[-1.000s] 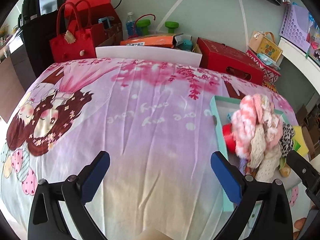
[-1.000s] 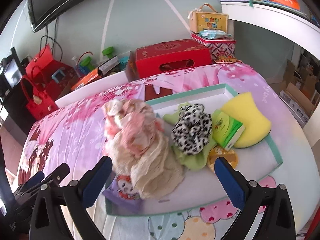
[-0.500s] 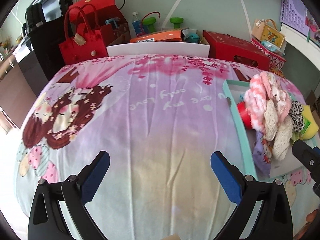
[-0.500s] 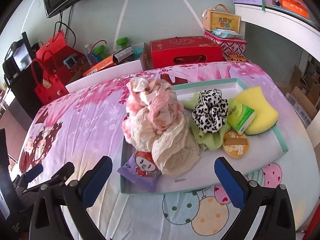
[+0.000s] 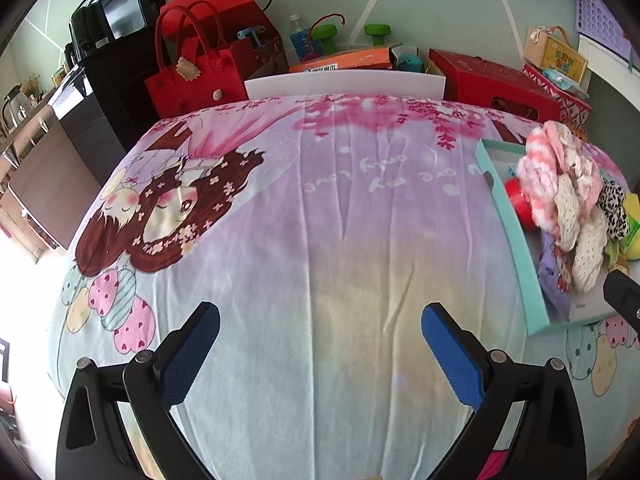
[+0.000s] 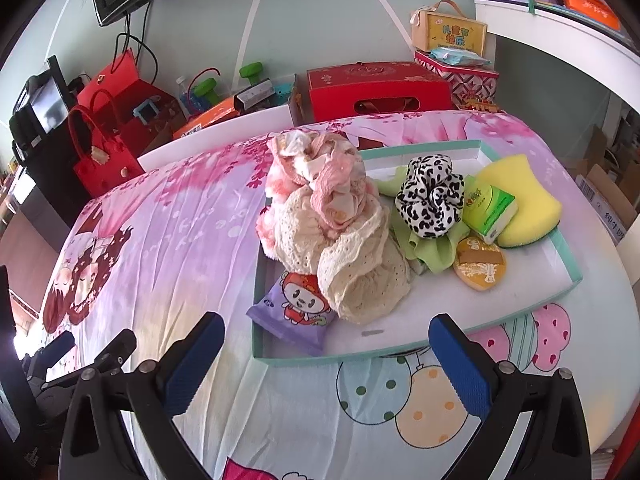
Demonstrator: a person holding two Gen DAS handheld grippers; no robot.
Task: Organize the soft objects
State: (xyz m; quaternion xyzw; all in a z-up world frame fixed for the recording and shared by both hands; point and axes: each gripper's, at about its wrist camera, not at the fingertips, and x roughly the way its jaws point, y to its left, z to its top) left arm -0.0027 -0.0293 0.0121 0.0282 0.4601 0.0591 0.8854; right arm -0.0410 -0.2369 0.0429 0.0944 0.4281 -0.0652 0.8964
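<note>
A teal-rimmed white tray (image 6: 532, 312) (image 5: 516, 232) lies on a cartoon-print cloth. It holds a heap of pink and cream knitted cloths (image 6: 336, 216) (image 5: 564, 192), a black-and-white scrunchie (image 6: 432, 196), a green cloth (image 6: 428, 246), a yellow sponge (image 6: 524, 196), a green tissue pack (image 6: 490, 208), a gold oval piece (image 6: 480, 268) and a purple cartoon packet (image 6: 296, 312). My right gripper (image 6: 326, 364) hangs open in front of the tray's near edge, holding nothing. My left gripper (image 5: 320, 348) stands open above bare cloth, left of the tray, holding nothing.
Beyond the table stand red handbags (image 5: 192, 76), a red gift box (image 6: 376, 88), an orange carton (image 5: 344, 62), green dumbbells (image 5: 376, 32) and a white board (image 5: 344, 82). A black appliance (image 5: 108, 20) stands at far left. A white shelf (image 6: 560, 36) runs along the right.
Both grippers have drawn back toward the near side of the table, so the tray and its heap look farther off. Nothing on the tray has moved; both grippers stay open.
</note>
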